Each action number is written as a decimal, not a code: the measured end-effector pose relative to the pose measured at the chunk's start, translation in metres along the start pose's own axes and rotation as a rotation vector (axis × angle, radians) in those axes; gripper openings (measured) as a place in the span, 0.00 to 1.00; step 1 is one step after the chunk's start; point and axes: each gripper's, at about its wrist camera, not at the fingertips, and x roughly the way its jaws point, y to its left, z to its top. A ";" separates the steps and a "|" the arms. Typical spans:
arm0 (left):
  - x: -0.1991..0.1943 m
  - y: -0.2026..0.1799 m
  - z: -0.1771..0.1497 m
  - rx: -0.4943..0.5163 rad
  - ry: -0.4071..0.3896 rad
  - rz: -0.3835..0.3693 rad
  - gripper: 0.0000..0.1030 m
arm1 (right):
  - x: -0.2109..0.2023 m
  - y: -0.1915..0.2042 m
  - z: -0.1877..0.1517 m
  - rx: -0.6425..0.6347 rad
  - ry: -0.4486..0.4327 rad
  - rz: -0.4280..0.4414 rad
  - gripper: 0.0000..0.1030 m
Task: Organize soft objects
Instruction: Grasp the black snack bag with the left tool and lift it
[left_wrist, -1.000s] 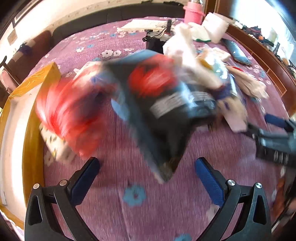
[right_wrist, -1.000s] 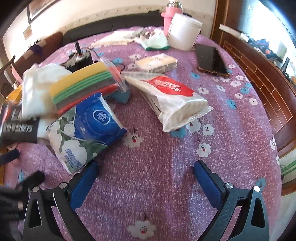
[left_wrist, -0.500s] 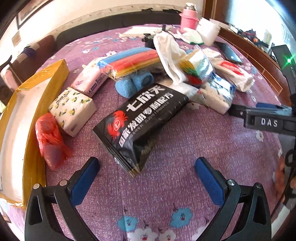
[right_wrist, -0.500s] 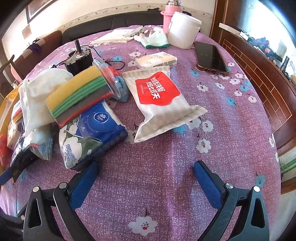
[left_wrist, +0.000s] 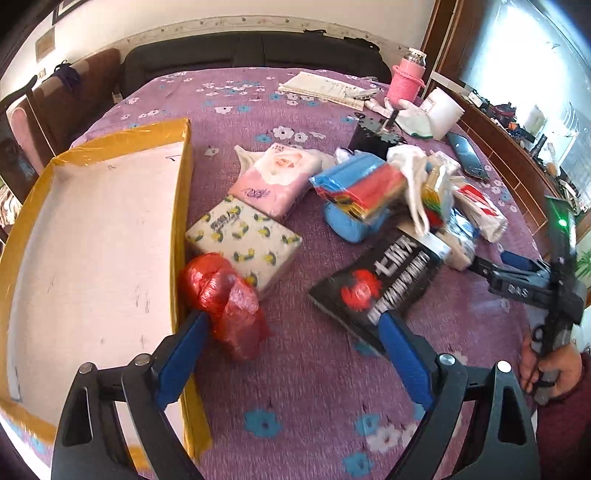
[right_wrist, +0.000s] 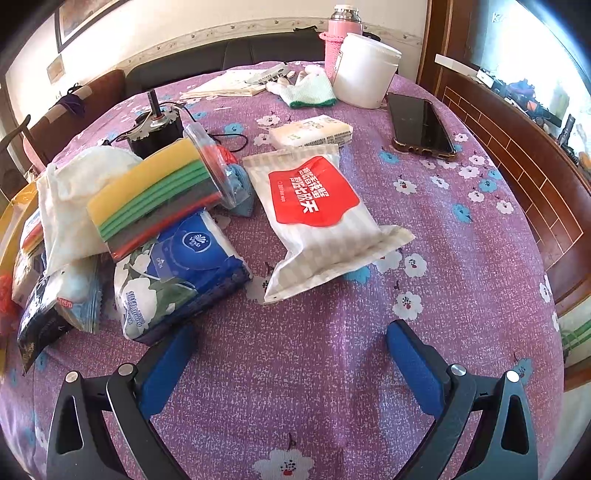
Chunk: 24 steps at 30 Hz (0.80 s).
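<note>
At far left on the counter (left_wrist: 314, 369) sits the yellow-edged box (left_wrist: 92, 236), with the red plastic bag (left_wrist: 225, 299) touching its right wall. The left gripper (left_wrist: 291, 332) has its jaws spread around that bag, just narrowing, not pressing it. To the right lie the lemon-print tissue pack (left_wrist: 243, 243) and black crab packet (left_wrist: 380, 288). The right gripper (right_wrist: 291, 350), jaws spread and empty, hovers near the red-labelled wipes pack (right_wrist: 317, 218).
</note>
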 end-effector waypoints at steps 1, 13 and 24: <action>0.004 -0.003 0.002 0.008 0.011 -0.009 0.90 | 0.000 -0.001 0.001 0.000 0.000 0.001 1.00; -0.003 -0.049 -0.003 0.240 0.060 -0.214 0.69 | 0.000 -0.001 0.001 0.000 0.000 0.003 1.00; 0.054 -0.095 0.005 0.366 0.069 -0.015 0.61 | 0.000 0.000 -0.001 -0.003 -0.001 0.001 1.00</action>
